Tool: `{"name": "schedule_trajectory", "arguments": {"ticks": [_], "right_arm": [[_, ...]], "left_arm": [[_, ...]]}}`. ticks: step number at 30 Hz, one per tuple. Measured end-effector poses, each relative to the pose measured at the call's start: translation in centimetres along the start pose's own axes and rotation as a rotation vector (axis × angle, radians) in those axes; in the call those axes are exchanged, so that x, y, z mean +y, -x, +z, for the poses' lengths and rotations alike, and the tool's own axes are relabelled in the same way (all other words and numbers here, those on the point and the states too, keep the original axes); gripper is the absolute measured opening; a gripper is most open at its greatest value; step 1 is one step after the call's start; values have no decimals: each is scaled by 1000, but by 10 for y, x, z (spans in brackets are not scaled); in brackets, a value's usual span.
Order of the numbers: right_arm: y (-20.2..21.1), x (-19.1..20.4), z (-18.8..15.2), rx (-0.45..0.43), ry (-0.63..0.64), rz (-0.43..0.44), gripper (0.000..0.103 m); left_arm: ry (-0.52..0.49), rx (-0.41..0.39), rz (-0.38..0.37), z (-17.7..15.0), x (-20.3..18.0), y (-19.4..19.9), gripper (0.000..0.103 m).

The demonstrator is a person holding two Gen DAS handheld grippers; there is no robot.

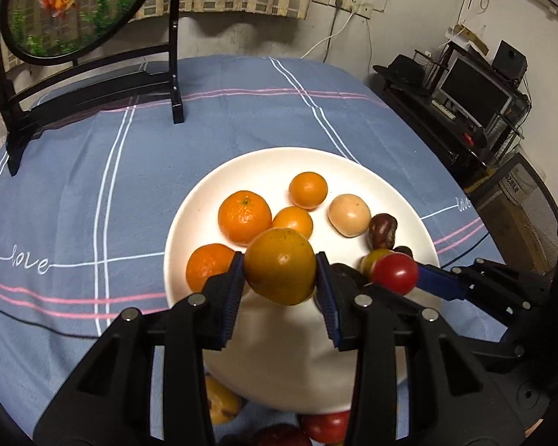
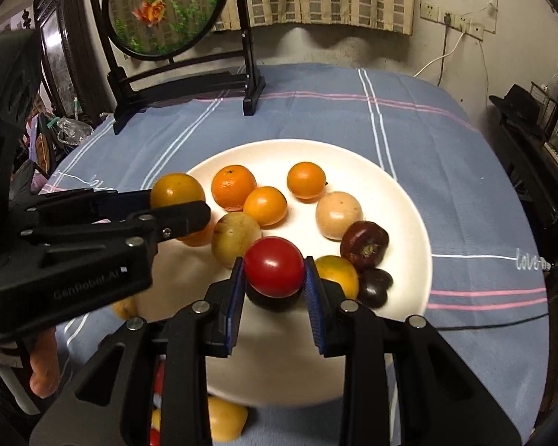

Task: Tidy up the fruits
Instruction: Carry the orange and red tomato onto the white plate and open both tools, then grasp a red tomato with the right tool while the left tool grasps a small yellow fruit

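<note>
My left gripper is shut on a yellow-orange fruit, held above the near left part of a white plate. The same fruit shows in the right wrist view, over the plate's left rim. My right gripper is shut on a red tomato, above the plate's near middle; that tomato appears at the right in the left wrist view. On the plate lie several oranges, a pale round fruit, a yellowish fruit and dark purple fruits.
Loose fruits lie on the blue striped cloth near the plate's front edge, among them a yellow one and a red one. A black stand with a round painted screen stands at the back left. A hand grips the left tool.
</note>
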State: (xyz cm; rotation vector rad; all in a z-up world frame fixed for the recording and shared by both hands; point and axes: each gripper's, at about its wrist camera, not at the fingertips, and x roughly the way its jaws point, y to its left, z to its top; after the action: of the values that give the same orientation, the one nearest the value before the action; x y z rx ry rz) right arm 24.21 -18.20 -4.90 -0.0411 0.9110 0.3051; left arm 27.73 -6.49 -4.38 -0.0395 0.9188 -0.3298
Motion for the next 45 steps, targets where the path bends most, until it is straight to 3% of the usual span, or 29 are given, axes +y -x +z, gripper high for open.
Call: {"name": "schedule_trajectory", "arguments": {"ticks": [5,6,7,8,9,12,15,21,28,39,45], "right_arm": [[-12,-4,3,8,-5,-13,32],[-13,-4,4,3,-2,-17,35],[-11,-4,5,-8,1,-30,54],[-8,-4,5,-23,5,-54,63],[-3,-4,6,-38,13,-77,67],[14,-6,7,-64,17,-102,67],[43,-10,-4,-76,-19,-96,70],[96,6,-62,-125,-47,-65,90],[108,40,-116,-59,-10,-31,90],[98,73,-138,5,30,45,90],[68,88,-141,73,31,85,90]], "left_arm": [[19,24,-9,6,5,-13,39],[29,27,-17,7,7,-14,41],[40,15,-23,9,10,-10,44],[43,1,-23,9,11,-5,57],[45,-13,-20,9,12,2,68],[53,-68,-17,6,18,32,70],[58,-120,-17,-12,24,73,76],[42,-199,62,-73,24,126,83],[22,-173,93,-142,21,145,83],[103,-150,128,-163,50,156,83],[129,-150,125,-170,61,159,83]]}}
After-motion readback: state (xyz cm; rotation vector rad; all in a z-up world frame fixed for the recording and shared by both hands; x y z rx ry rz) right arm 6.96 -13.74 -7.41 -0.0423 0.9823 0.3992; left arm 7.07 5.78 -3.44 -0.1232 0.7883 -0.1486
